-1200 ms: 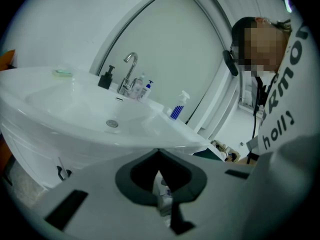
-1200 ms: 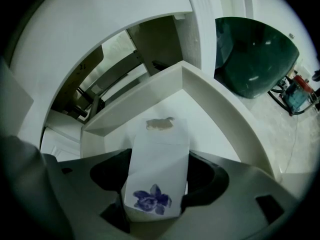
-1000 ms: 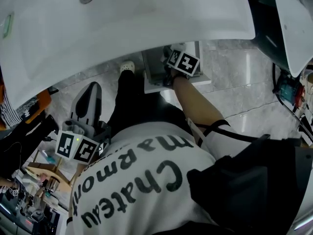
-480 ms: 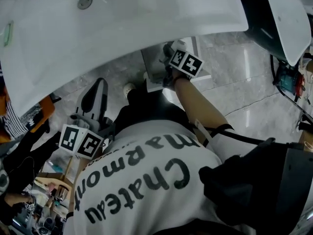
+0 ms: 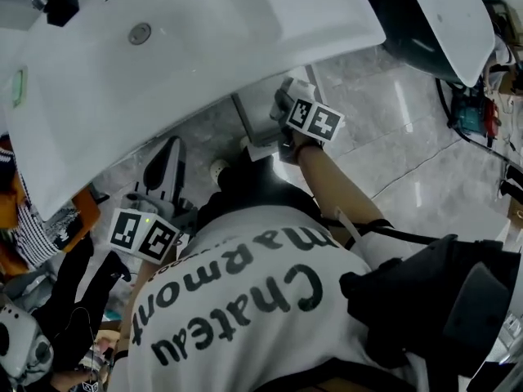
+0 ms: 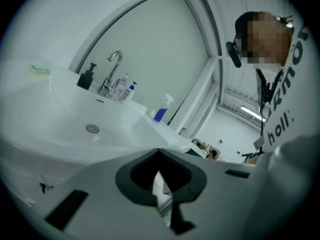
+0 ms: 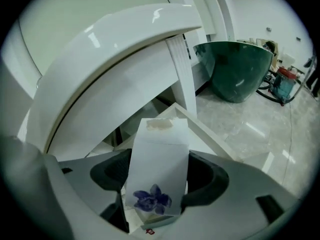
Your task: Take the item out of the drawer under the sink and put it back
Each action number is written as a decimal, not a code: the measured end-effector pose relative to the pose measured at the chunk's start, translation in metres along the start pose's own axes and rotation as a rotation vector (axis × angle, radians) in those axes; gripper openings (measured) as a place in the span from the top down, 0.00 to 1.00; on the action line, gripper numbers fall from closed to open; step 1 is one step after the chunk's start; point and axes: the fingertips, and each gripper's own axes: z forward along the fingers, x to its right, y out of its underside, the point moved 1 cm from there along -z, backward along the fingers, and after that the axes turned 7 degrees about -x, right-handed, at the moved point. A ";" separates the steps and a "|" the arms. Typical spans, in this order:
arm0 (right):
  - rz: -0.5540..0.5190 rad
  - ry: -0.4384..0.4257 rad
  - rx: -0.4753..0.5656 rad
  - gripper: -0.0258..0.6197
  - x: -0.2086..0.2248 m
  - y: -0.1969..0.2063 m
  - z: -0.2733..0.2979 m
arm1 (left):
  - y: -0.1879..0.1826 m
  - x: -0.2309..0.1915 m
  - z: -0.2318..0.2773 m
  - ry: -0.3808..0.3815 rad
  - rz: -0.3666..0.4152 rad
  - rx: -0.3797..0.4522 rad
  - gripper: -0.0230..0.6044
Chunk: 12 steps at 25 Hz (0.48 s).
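My right gripper [image 7: 156, 180] is shut on a small white box [image 7: 161, 154] with a purple flower printed on it, held upright between the jaws. Behind the box is the open white drawer [image 7: 202, 129] beneath the sink basin [image 7: 110, 54]. In the head view the right gripper [image 5: 288, 104] sits at the drawer [image 5: 260, 131] just under the sink's [image 5: 204, 47] front edge; the box is hidden there. My left gripper [image 5: 167, 166] hangs beside the person's left hip, pointing up at the sink, jaws together on nothing. In the left gripper view the left gripper [image 6: 159, 154] faces the basin [image 6: 75, 134].
A tap [image 6: 113, 64], a black dispenser [image 6: 87, 76] and bottles [image 6: 160, 113] stand behind the basin. A dark green tub [image 7: 235, 69] rests on the glossy marble floor [image 7: 260, 129] to the right. Cables and tools [image 5: 474, 117] lie at far right, clutter [image 5: 49, 317] at lower left.
The head view has swung, so the sink now sits higher and further left. The right gripper stays at the drawer under the sink; the left gripper keeps its place by the hip.
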 end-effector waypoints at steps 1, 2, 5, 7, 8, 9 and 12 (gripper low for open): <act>-0.006 0.000 0.007 0.44 -0.002 -0.001 -0.005 | -0.002 0.001 -0.001 0.008 0.005 0.004 0.95; -0.012 0.000 0.014 0.44 -0.003 -0.002 -0.011 | -0.003 0.001 -0.002 0.016 0.011 0.008 0.95; -0.027 -0.001 0.033 0.44 -0.009 -0.001 -0.028 | -0.006 0.001 -0.007 0.036 0.021 0.015 0.95; -0.043 0.000 0.044 0.44 -0.013 0.001 -0.040 | -0.005 0.002 -0.011 0.049 0.021 0.015 0.95; -0.053 -0.001 0.052 0.44 -0.015 0.002 -0.047 | -0.004 0.002 -0.014 0.058 0.022 0.015 0.95; -0.065 -0.002 0.061 0.44 -0.017 0.002 -0.053 | -0.004 0.003 -0.015 0.071 0.025 0.015 0.95; -0.102 -0.002 0.096 0.44 -0.023 -0.001 -0.072 | -0.006 0.007 -0.017 0.111 0.043 0.019 0.95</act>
